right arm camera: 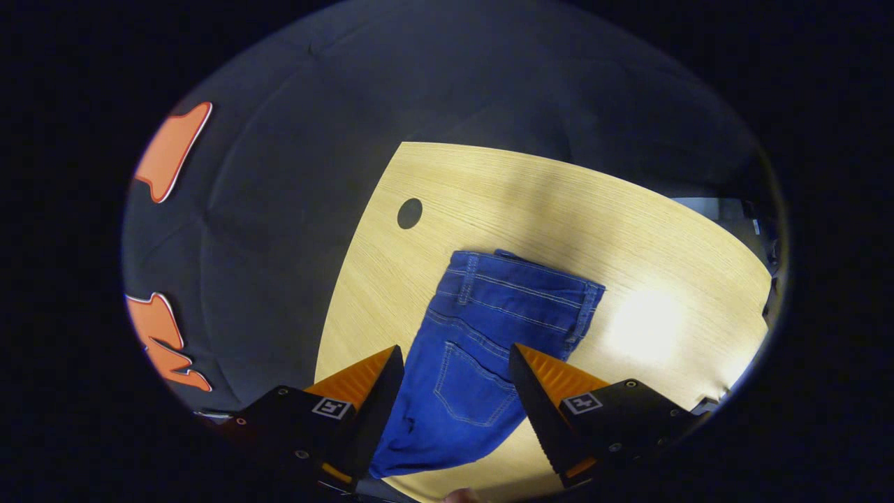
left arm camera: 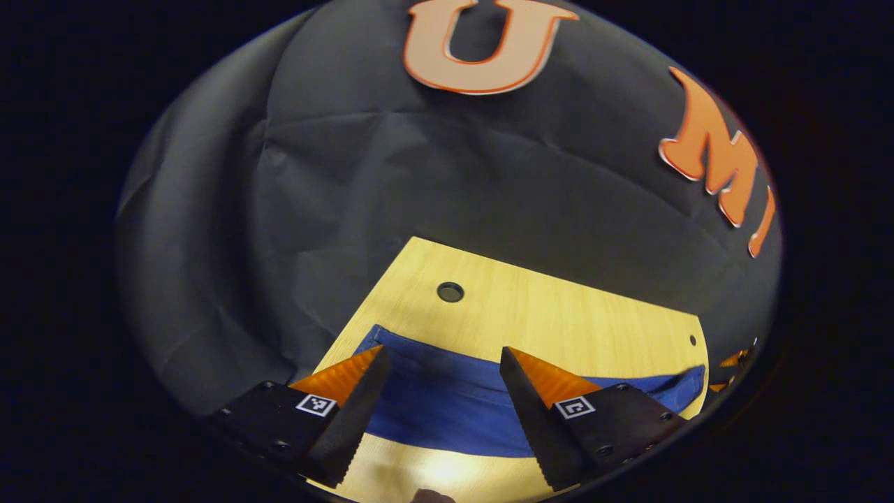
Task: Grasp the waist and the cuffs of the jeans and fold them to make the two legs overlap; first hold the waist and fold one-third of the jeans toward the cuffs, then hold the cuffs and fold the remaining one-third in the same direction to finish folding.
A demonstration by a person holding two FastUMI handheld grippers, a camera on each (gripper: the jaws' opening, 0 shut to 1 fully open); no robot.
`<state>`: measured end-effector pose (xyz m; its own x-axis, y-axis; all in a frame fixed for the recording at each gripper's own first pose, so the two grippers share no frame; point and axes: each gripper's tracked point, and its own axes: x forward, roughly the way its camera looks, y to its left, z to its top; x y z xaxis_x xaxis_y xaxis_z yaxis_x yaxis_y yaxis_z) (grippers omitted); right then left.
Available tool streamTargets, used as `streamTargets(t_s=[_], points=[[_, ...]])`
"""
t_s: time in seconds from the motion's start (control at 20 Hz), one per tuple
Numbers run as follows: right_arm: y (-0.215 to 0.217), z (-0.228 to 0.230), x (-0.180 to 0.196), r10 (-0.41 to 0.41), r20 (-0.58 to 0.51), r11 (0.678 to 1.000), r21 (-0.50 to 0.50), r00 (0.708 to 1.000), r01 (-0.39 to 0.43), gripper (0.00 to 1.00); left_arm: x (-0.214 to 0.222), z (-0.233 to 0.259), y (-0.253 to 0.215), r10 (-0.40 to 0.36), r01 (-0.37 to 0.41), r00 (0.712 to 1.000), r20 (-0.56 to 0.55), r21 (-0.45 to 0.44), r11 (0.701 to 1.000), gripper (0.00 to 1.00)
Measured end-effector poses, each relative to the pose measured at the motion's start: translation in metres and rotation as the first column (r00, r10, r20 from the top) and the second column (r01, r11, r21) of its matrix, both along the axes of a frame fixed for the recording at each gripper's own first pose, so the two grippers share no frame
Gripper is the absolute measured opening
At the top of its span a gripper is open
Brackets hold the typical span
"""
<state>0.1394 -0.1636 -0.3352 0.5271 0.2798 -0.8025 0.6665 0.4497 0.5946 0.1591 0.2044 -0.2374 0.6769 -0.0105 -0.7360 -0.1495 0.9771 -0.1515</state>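
— What do you get through the left gripper view?

— My left gripper (left arm camera: 441, 381) hangs above the wooden table (left arm camera: 559, 307) with its jaws spread wide and nothing between them. A band of the jeans (left arm camera: 447, 409) lies flat across the board just past my fingertips. I cannot tell whether that band is leg or cuff; its right end runs off at the rim, and my own fingers cover part of it. There is a round hole (left arm camera: 450, 291) in the tabletop beyond the cloth.

— And the right gripper view?

— My right gripper (right arm camera: 455, 383) is also gaping, empty, poised over the waist end: waistband (right arm camera: 531, 279), belt loops and a back pocket (right arm camera: 464, 384) face up. The jeans (right arm camera: 489, 328) lie well in from the table's (right arm camera: 559, 202) edges.

— How will the jeans handle?

— I judge denim soft but weighty, limp once lifted, thick at seams. I would pinch the waistband at a corner, where the layers give my fingers a firm bite. The lower edge is hidden behind my fingers, so I cannot say whether the legs already overlap.
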Motion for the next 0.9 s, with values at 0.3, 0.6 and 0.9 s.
streamTargets(t_s=[0.3, 0.6, 0.9], points=[[-0.012, -0.034, -0.040, 0.034, -0.074, 0.997, -0.062, 0.997, -0.039, 0.94, -0.031, 0.025, -0.032, -0.086, 0.086, 0.996, 0.003, -0.033, 0.996, 0.98], [-0.007, -0.074, -0.052, 0.026, -0.128, 0.999, -0.036, 0.991, -0.031, 0.95, -0.069, 0.046, -0.062, -0.137, 0.137, 0.990, -0.011, -0.003, 0.991, 0.98], [-0.008, -0.087, -0.038, 0.013, -0.120, 0.999, -0.044, 0.993, -0.018, 0.94, -0.116, 0.049, -0.089, -0.208, 0.213, 0.971, -0.118, 0.030, 0.977, 0.98]])
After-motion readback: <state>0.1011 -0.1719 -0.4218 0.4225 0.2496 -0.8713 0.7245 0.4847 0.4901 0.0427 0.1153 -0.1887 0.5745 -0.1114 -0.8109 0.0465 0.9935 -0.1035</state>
